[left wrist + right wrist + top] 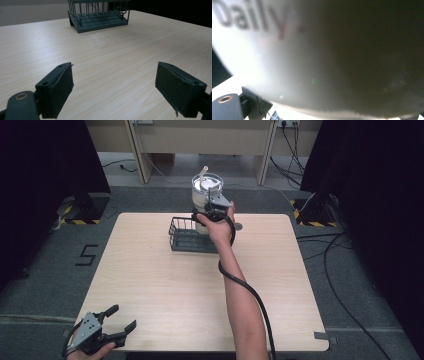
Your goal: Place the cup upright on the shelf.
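White plastic cup (pixel 206 200) with a clear domed lid and a pale straw stands tall at the far end of the dark wire basket (pixel 184 236), right in front of the right gripper (pixel 212 211). In the high view the person's right hand (pixel 219 222) holds that gripper against the cup's near side, and the hand and gripper body cover the cup's lower part, so whether its base sits inside the basket or is lifted clear of it is hard to make out. The jaws themselves are hidden there. In the right gripper view the cup's blurred white wall (pixel 287 55) presses close between the jaws, with grey lettering cut off at the top edge; one black jaw shows at the lower left, tight under the curve, and the other is out of frame. The jaws appear clasped on the cup.

At the near left corner of the light wooden table (pixel 165 295), the left gripper (pixel 120 318) is held low, its jaws spread wide with nothing between them. Ahead of them, well apart, the left gripper view shows the basket (pixel 98 17) with its top cut off by the frame.
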Available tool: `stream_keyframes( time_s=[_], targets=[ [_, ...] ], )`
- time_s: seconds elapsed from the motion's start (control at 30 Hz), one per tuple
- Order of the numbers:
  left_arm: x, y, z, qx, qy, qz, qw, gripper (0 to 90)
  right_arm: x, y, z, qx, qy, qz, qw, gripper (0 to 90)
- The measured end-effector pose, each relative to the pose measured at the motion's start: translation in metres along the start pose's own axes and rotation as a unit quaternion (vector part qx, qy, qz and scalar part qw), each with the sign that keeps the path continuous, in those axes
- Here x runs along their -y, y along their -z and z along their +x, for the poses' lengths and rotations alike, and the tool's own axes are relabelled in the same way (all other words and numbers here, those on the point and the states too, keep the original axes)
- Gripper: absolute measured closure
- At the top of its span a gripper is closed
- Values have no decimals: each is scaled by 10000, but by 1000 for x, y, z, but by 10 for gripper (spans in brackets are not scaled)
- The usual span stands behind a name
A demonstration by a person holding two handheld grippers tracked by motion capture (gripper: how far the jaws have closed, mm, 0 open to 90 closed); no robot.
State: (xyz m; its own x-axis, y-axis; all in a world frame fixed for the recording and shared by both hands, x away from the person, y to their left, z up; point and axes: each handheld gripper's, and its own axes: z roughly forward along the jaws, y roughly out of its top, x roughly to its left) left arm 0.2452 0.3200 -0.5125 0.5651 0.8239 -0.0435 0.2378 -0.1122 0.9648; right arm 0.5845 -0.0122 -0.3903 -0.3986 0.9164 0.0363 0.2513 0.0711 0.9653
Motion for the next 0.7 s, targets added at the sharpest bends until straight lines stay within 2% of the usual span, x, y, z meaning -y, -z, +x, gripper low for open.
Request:
stream_keyframes(
  time_s=[0.27,0.7],
  targets=[
    [0,0,0,14,-11,11,10000,142,8,-8,1,14,10,123,9999,100],
    [0,0,-1,28,-16,22,10000,142,32,-20,-3,92,-8,367,9993,99]
  ],
)
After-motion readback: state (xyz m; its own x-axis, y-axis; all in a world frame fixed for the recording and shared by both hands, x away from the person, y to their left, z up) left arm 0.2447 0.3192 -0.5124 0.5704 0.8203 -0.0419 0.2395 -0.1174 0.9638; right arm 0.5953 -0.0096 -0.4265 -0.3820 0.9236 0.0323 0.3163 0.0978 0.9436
